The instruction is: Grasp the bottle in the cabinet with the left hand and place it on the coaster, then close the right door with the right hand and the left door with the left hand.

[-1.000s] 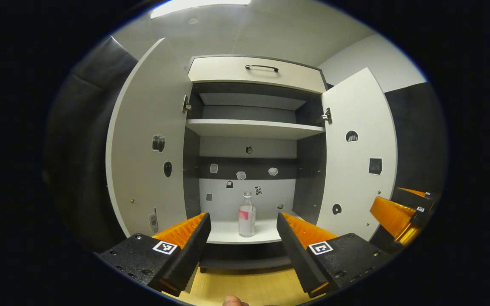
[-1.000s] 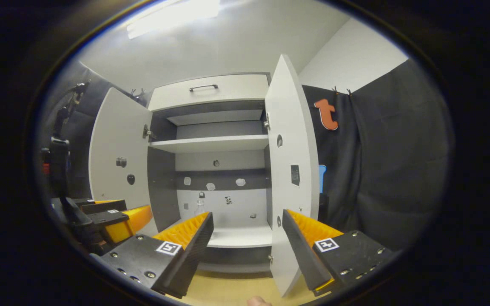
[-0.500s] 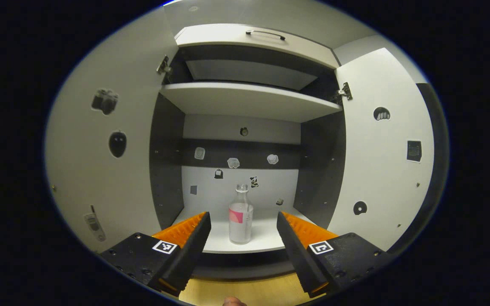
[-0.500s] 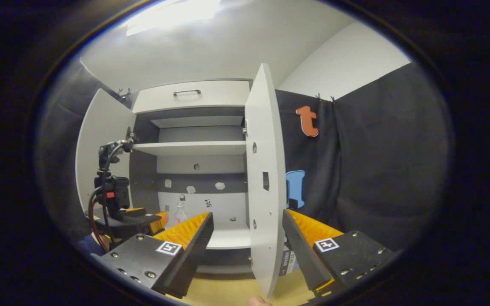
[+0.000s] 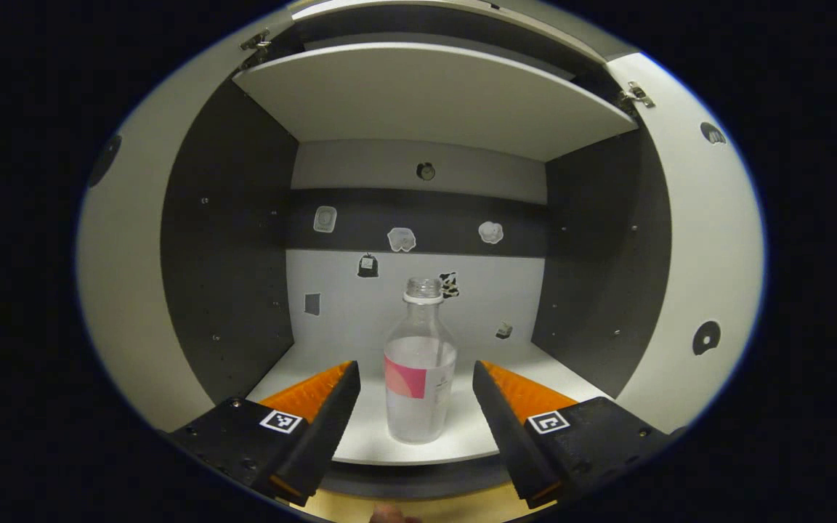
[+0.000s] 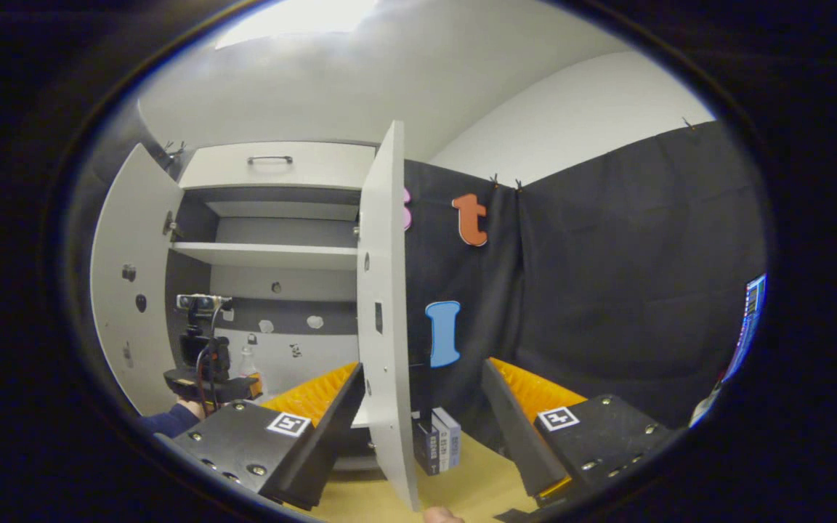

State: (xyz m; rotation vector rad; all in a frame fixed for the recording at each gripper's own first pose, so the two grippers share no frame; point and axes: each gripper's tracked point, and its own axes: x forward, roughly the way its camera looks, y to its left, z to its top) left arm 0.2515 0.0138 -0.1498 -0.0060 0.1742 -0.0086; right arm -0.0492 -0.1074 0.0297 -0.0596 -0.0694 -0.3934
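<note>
While spread wide at bottom of left gripper view, left gripper [image 5: 413, 385] frames clear plastic bottle with pink-and-white label [image 5: 419, 378], fingers apart from it on both sides. Stands upright at lower centre, near front edge of white bottom shelf [image 5: 462, 436] of open grey-and-white cabinet [image 5: 229, 240]. Right gripper [image 6: 423, 385] spread too, gripping nothing, straddling edge-on white right door [image 6: 382, 305] mid-frame in right gripper view.

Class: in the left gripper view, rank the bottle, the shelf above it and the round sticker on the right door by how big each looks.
1. shelf, spanning the cabinet.
2. bottle, enlarged by nearness to the camera.
3. round sticker, clearly the smallest.
</note>
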